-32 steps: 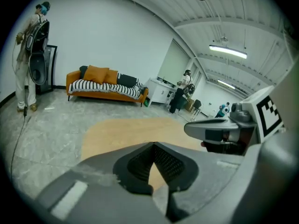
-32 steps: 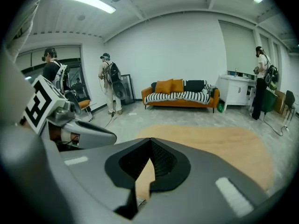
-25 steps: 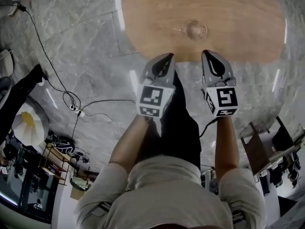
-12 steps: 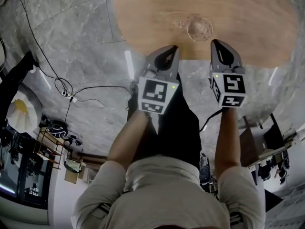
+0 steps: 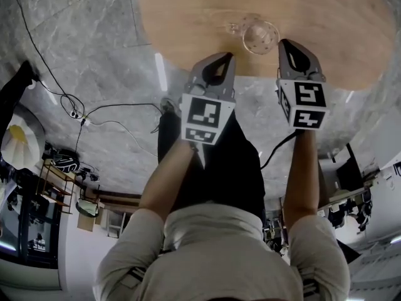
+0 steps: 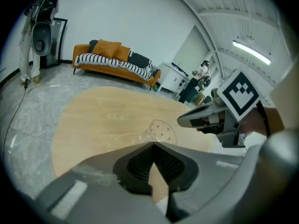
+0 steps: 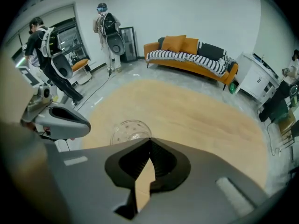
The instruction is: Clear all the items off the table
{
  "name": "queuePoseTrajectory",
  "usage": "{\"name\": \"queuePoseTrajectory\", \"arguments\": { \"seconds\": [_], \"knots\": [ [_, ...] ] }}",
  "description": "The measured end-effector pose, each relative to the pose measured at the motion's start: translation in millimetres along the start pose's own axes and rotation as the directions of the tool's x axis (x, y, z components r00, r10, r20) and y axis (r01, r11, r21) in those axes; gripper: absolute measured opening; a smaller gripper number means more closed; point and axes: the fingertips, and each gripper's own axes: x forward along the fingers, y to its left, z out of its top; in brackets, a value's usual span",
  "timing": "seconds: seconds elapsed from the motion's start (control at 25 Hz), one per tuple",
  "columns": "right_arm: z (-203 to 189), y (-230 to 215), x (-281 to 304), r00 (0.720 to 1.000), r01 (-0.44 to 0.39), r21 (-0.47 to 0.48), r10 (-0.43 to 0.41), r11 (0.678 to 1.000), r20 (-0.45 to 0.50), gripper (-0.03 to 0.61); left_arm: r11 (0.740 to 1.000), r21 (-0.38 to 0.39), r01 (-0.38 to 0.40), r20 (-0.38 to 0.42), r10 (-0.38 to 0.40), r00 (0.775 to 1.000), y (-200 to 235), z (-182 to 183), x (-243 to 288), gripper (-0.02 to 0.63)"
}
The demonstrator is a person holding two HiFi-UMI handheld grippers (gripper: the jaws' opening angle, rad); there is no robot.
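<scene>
Glass (image 5: pixel 260 35) on oval wooden table (image 5: pixel 188 11), marble floor (image 5: pixel 94 49), orange sofa (image 6: pixel 112 59), left gripper (image 5: pixel 229 55), right gripper (image 5: pixel 284 42), jaws pressed together

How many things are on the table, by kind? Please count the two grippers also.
Glass, clear, on the table: 1
Grippers: 2, the left gripper and the right gripper, both shut and empty
Total: 3
</scene>
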Motion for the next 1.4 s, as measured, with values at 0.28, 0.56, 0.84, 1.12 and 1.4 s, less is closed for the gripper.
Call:
{"name": "queuePoseTrajectory", "arguments": {
  "seconds": [0.28, 0.56, 0.84, 1.12, 1.4],
  "knots": [
    [-0.3, -0.6, 12.6, 0.998, -0.047, -0.014, 0.046, 0.999, -0.048, 0.069, 0.999, -0.037, -0.012, -0.007, 0.011, 1.000, 3.3, -4.8, 7.7, 0.020],
    [-7.8, -1.5, 28.4, 0.994, -0.061, -0.012, 0.060, 0.998, -0.097, 0.069, 0.999, -0.050, -0.019, -0.015, 0.018, 1.000, 5.5, -9.9, 7.5, 0.020],
    [-7.9, 0.5, 45.1, 0.991, -0.067, 0.000, 0.067, 0.998, -0.115, 0.069, 0.998, -0.068, -0.009, -0.006, 0.009, 1.000, 5.7, -10.7, 5.7, 0.020],
    [-11.5, 0.5, 57.0, 0.984, -0.069, -0.021, 0.065, 0.997, -0.163, 0.068, 0.996, -0.091, -0.018, 0.001, 0.019, 1.000, 11.8, -11.5, 3.6, 0.020],
    [-15.0, -0.4, 68.5, 0.974, -0.060, -0.075, 0.042, 0.995, -0.223, 0.068, 0.993, -0.119, -0.019, 0.012, 0.020, 1.000, 14.0, -8.6, 0.1, 0.020]
  ]
}}
